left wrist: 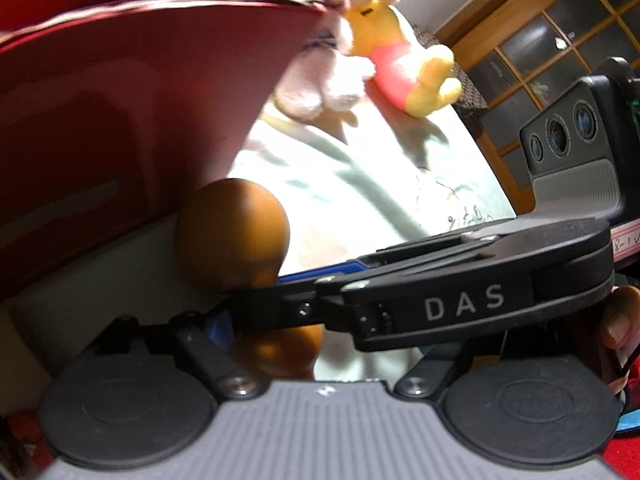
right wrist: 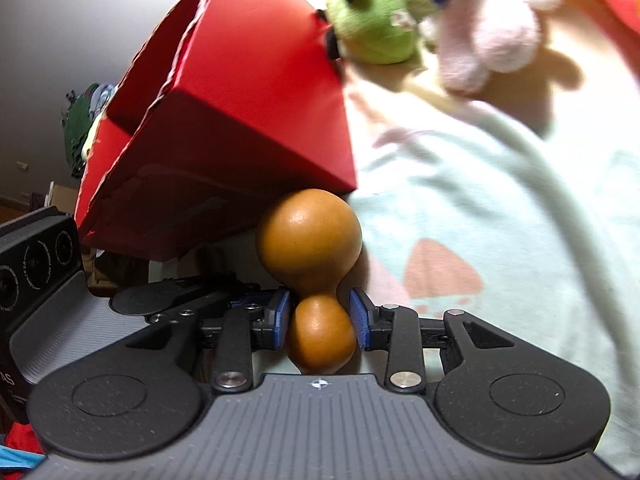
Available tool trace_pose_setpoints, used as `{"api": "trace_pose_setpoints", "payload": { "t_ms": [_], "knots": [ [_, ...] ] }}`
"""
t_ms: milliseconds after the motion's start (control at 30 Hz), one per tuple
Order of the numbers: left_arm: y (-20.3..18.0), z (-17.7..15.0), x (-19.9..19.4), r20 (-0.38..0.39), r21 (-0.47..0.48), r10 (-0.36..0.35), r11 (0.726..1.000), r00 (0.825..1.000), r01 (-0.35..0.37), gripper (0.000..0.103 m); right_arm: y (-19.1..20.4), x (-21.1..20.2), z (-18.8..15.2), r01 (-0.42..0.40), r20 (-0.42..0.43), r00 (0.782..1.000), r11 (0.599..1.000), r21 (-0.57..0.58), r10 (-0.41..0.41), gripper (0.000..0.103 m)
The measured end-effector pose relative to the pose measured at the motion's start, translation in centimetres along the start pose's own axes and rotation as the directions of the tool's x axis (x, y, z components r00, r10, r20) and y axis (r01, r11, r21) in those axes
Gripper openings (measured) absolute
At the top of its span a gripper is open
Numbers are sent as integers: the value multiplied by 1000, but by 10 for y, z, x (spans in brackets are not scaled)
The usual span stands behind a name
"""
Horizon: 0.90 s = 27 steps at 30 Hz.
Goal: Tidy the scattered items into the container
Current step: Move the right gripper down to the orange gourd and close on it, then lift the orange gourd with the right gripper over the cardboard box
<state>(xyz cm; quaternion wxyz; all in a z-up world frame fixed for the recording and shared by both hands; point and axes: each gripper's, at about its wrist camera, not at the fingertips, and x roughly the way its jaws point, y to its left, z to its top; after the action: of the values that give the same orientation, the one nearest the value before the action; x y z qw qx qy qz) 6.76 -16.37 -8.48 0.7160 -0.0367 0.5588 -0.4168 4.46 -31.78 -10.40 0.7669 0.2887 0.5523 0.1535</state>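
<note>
The gourd [right wrist: 310, 276] was pinched at its small bulb by the right gripper [right wrist: 320, 318] beside the red box [right wrist: 240, 120]; left gripper's jaw state could not be told.

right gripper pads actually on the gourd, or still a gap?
Touching. In the right wrist view both blue pads press the small lobe of the brown gourd, with no gap on either side of the right gripper.

Gourd [right wrist: 309, 240] before box [right wrist: 240, 120]; plush toys [right wrist: 496, 32] seemingly behind.
</note>
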Motion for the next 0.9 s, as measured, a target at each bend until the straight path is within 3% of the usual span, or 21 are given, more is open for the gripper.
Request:
{"api": "trace_pose_setpoints", "payload": {
  "t_ms": [367, 433, 667, 900],
  "knots": [
    [-43, 12, 16, -11, 117, -10, 993, 1000, 12, 75, -33, -45, -10, 19, 98, 995, 999, 48, -24, 33],
    [-51, 15, 15, 0, 127, -18, 992, 1000, 18, 75, -22, -47, -10, 19, 124, 992, 999, 47, -25, 33],
    [-78, 34, 1, 70, 167, -30, 986, 997, 18, 75, -11, -77, -3, 13, 217, 976, 1000, 6, -14, 33],
    [-97, 54, -34, 181, 219, -26, 976, 983, -14, 75, 26, -97, 14, 13, 308, 951, 995, -101, 19, 33]
  ]
}}
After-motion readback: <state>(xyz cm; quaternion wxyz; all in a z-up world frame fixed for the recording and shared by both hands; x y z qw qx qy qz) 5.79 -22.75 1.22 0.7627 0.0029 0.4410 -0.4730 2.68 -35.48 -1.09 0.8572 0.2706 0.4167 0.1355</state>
